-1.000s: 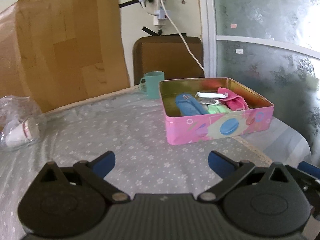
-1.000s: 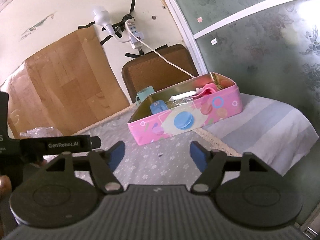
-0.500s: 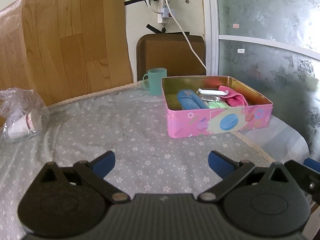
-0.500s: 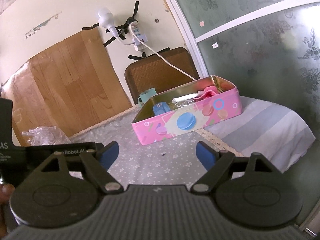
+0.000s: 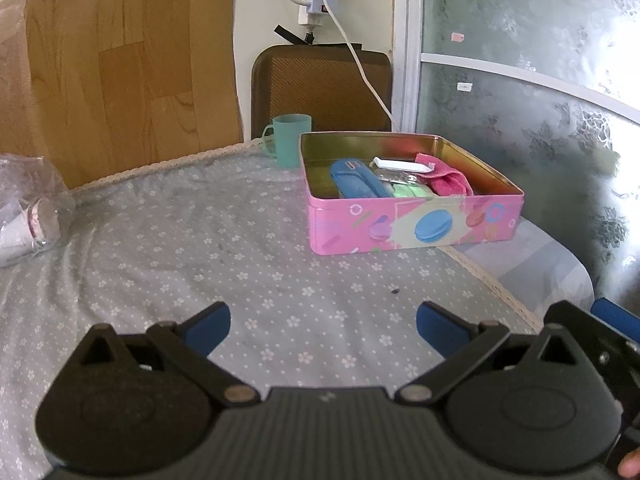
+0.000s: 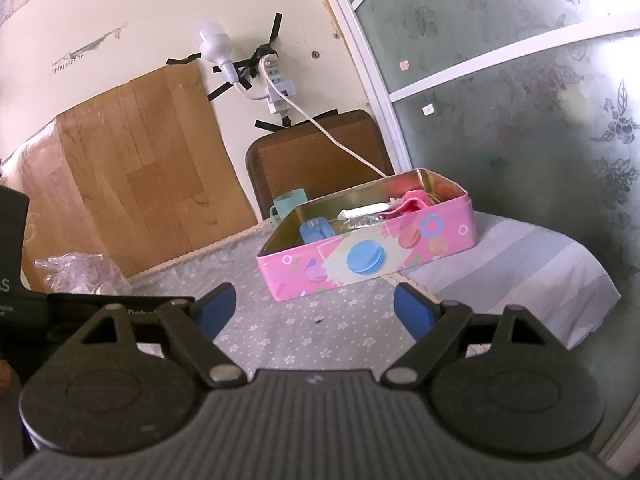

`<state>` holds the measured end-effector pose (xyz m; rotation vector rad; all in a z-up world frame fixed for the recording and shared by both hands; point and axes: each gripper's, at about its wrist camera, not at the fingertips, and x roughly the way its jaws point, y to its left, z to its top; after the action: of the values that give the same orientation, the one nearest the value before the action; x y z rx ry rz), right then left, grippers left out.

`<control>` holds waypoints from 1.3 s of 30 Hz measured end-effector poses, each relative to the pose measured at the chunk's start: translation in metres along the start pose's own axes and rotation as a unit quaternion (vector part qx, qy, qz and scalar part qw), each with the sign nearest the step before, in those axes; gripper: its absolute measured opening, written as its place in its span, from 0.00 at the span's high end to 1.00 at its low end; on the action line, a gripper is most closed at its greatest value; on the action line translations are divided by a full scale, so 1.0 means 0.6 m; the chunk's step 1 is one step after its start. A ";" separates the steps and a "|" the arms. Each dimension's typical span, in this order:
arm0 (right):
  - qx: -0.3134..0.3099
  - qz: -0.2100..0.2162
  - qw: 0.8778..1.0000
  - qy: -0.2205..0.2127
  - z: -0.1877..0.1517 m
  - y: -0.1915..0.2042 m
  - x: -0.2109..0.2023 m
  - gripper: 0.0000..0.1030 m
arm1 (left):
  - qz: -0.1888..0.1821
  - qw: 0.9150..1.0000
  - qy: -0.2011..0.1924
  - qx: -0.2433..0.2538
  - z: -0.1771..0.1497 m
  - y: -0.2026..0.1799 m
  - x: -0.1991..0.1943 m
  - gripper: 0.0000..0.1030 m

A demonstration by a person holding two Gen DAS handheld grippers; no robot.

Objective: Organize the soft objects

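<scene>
A pink tin box (image 5: 416, 226) stands on the flowered tablecloth at the far right; it also shows in the right wrist view (image 6: 360, 258). Inside lie a blue pouch (image 5: 356, 180), a pink cloth (image 5: 448, 179), a green soft item (image 5: 408, 191) and a white packet (image 5: 400, 165). My left gripper (image 5: 322, 326) is open and empty, held above the cloth well short of the box. My right gripper (image 6: 314, 312) is open and empty, also short of the box, with the left gripper's body at its left.
A teal cup (image 5: 288, 140) stands behind the box. A clear plastic bag (image 5: 30, 208) with white items lies at the far left. A brown chair back (image 5: 320, 88) and a white cord (image 5: 360, 60) are behind the table. The table's right edge (image 5: 492, 284) borders a striped cloth.
Both grippers have drawn back from the box and tilted; the box looks smaller and farther. The right gripper's jaws have widened a little. Nothing was picked up.
</scene>
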<state>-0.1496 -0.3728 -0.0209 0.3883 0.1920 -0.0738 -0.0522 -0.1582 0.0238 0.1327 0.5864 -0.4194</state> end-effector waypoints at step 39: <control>0.001 -0.005 1.000 0.002 -0.003 0.004 0.004 0.13 | 0.018 1.000 -0.012 -0.009 0.005 0.008 -0.018 0.00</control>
<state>-0.1475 -0.3700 -0.0219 0.3888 0.1986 -0.0821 -0.0568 -0.1507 0.0325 0.1206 0.5637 -0.3794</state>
